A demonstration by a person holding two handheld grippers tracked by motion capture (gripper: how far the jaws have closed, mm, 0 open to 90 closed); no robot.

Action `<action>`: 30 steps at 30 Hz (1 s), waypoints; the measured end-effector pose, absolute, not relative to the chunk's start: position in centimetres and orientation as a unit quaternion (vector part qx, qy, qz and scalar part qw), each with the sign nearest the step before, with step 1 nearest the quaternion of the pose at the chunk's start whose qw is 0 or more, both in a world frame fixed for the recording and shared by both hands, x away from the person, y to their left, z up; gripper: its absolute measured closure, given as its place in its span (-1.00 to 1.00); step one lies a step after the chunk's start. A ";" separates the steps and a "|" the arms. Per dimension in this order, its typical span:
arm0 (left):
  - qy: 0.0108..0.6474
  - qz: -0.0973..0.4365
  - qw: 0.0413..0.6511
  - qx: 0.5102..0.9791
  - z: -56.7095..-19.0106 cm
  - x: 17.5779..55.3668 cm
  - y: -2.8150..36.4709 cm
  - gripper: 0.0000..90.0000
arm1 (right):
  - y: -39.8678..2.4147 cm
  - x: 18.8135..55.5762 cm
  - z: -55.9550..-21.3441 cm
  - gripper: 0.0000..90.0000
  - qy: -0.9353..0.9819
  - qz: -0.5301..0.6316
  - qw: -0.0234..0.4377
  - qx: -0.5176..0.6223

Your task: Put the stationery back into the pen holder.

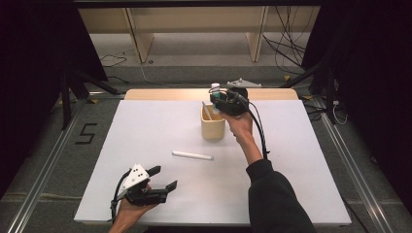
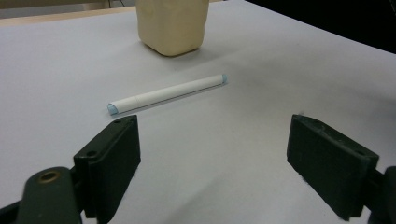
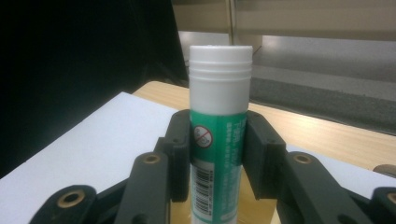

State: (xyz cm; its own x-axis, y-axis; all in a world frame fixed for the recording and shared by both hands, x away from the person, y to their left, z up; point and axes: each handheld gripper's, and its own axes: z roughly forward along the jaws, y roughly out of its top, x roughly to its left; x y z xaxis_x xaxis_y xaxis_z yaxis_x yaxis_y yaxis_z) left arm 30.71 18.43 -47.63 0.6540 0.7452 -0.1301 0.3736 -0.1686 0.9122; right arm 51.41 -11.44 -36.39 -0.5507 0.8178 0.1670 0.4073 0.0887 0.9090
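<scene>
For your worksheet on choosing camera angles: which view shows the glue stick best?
The right gripper view: the glue stick stands upright and close between the right gripper jaws, white cap and green label clear. In the high view it is a tiny shape above the beige cup.

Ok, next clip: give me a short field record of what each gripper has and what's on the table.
right gripper: jaws shut on glue stick, white cap up, held above the cup
left gripper: jaws open, nothing between them, low over the table
cup: beige, upright, a white stick inside
pen: white, lying flat between cup and left gripper
table: white sheet over wood
</scene>
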 end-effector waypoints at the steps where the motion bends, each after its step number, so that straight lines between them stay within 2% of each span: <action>1: 0.376 0.177 0.523 0.744 -47.6 30.7 18.5 -0.62 | -11.4 51.5 -36.5 0.46 0.712 0.518 0.198 0.432; 30: 0.377 0.179 0.525 0.742 -47.8 30.7 18.4 -0.62 | -10.0 52.6 -39.1 0.46 0.729 0.481 0.192 0.448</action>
State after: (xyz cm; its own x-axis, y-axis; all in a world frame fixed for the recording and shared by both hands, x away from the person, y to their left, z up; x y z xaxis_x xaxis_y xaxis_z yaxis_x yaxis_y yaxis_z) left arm 30.71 18.45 -47.78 0.6524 0.7467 -0.1296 0.3712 -0.1658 0.9136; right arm 52.60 -10.02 -39.07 -0.5244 0.8379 0.1515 0.4693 0.1360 0.8725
